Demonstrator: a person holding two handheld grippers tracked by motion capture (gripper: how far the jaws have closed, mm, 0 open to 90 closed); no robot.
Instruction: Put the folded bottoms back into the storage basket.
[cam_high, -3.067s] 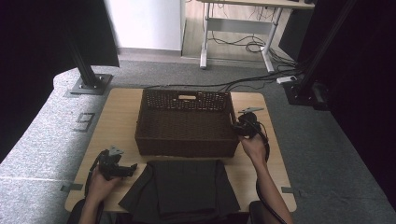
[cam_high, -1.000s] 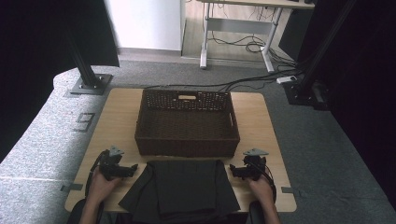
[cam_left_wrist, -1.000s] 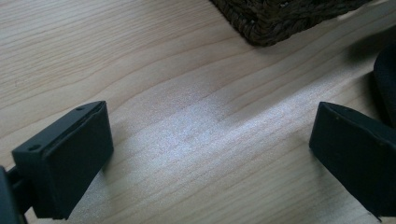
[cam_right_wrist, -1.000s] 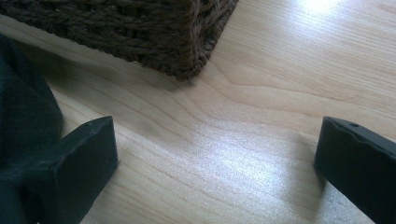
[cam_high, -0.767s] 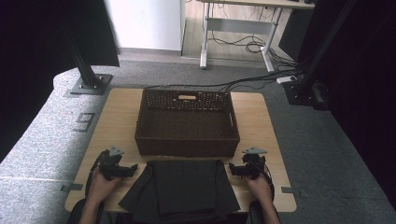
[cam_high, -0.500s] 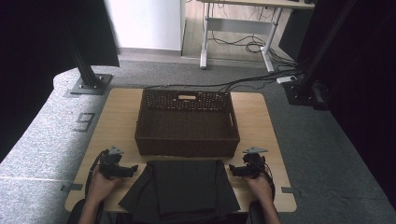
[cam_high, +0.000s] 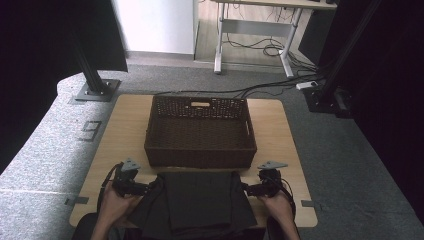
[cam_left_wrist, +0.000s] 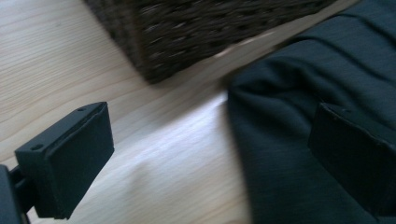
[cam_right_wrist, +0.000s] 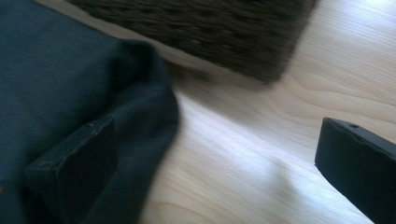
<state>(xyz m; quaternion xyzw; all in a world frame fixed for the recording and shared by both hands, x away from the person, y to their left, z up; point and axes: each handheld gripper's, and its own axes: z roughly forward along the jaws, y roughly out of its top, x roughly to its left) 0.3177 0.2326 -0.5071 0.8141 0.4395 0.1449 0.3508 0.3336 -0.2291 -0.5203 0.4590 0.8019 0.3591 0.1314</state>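
Right tongs (cam_high: 246, 189): moved from far basket side to folded black cloth's (cam_high: 200, 202) right edge; gaping wide. Left tongs (cam_high: 148, 189): unmoved, wide.

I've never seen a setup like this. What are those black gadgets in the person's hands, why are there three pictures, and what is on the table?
No robot here: a person holds a two-jaw hand tool in each hand. The high view looks down from above; the left gripper and right gripper sit at either side of a folded dark grey cloth. Behind it stands a dark brown woven wicker basket on the light wooden table.

The other two pictures come from small cameras riding on each tool, looking along its black jaws. In both, the jaws stand wide apart, one over the cloth's edge and one over bare wood. Nothing is gripped yet; it looks as if each tool is about to pinch a side of the cloth.
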